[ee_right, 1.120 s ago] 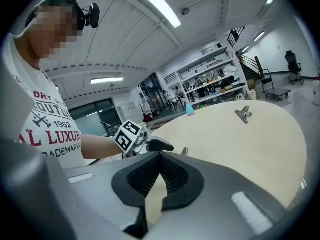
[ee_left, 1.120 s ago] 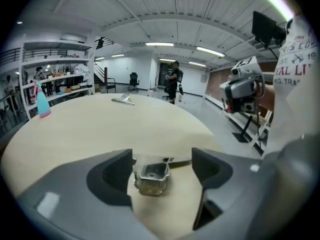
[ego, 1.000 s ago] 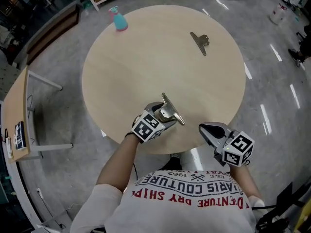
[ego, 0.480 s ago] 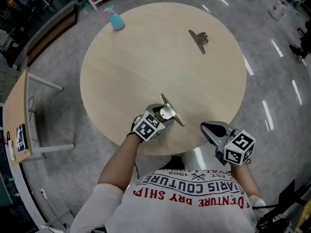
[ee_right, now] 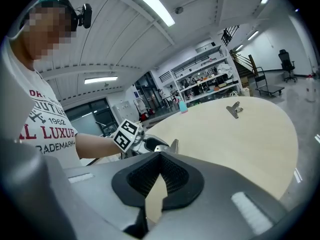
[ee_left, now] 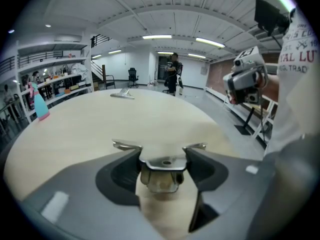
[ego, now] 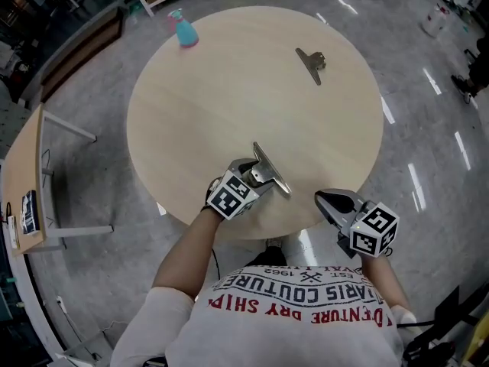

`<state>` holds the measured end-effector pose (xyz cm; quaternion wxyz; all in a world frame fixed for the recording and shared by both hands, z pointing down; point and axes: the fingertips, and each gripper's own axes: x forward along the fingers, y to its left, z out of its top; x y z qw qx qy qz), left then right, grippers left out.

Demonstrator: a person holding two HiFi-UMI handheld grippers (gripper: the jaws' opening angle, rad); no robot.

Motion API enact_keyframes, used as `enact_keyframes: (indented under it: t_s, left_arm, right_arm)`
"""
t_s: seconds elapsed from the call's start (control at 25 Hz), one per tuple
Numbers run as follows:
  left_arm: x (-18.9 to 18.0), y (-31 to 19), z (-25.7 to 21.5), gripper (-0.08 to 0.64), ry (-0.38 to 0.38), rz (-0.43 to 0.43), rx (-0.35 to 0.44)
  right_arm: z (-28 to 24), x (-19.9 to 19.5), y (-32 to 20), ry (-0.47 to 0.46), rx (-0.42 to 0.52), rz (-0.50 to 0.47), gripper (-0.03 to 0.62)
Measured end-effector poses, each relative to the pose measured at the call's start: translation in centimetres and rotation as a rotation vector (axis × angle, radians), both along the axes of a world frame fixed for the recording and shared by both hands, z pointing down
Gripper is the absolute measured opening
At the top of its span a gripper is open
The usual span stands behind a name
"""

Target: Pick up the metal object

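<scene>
The head camera looks steeply down from above the near edge of the round table (ego: pixel 229 90), far enough off to take in the whole top and the floor around it. The left gripper's (ego: pixel 260 176) camera rides low over the table's near edge, close behind its own jaws, and faces across the top to the far rim. The right gripper's (ego: pixel 321 199) camera sits just off the table's near edge and faces leftward across it. All three views share the tabletop, the far metal clip (ego: pixel 312 62), the blue-and-pink bottle (ego: pixel 184 30) at the far rim and the near metal clip (ee_left: pixel 161 165); each gripper view also catches the other gripper
</scene>
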<state>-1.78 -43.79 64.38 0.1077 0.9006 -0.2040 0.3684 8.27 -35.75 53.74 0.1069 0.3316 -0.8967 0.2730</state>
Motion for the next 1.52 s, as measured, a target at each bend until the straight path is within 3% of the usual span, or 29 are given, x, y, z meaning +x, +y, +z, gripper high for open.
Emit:
enact_keyframes:
  t_s: [0.2, 0.36, 0.48, 0.88, 1.28, 1.52]
  left_arm:
    - [1.4, 2.7, -11.5, 0.284, 0.152, 0.004, 0.154]
    - [0.9, 6.7, -22.1, 0.284, 0.311, -0.015, 0.222]
    - [-0.1, 9.9, -26.3, 0.284, 0.369, -0.031, 0.271]
    - [-1.5, 18.8, -29.0, 0.284, 0.423, -0.059, 0.320]
    - [0.8, 35.3, -29.0, 0.284, 0.429, -0.058, 0.319]
    - [2.2, 43.3, -29.8, 0.284, 0.429, -0.065, 0.310]
  right_arm:
    - [-3.3, 0.3, 0.4, 0.017, 0.075, -0.009, 0.000]
    - [-7.8, -0.1, 1.3, 0.027, 0.198, -0.050, 0.000]
    - [-10.9, -0.6, 2.9, 0.036, 0.270, -0.075, 0.000]
    - [-15.7, -2.3, 10.2, -0.005, 0.348, -0.129, 0.000]
    - [-17.0, -0.6, 26.4, -0.027, 0.411, -0.146, 0.000]
    - [-17.3, 0.4, 33.8, -0.022, 0.401, -0.163, 0.000]
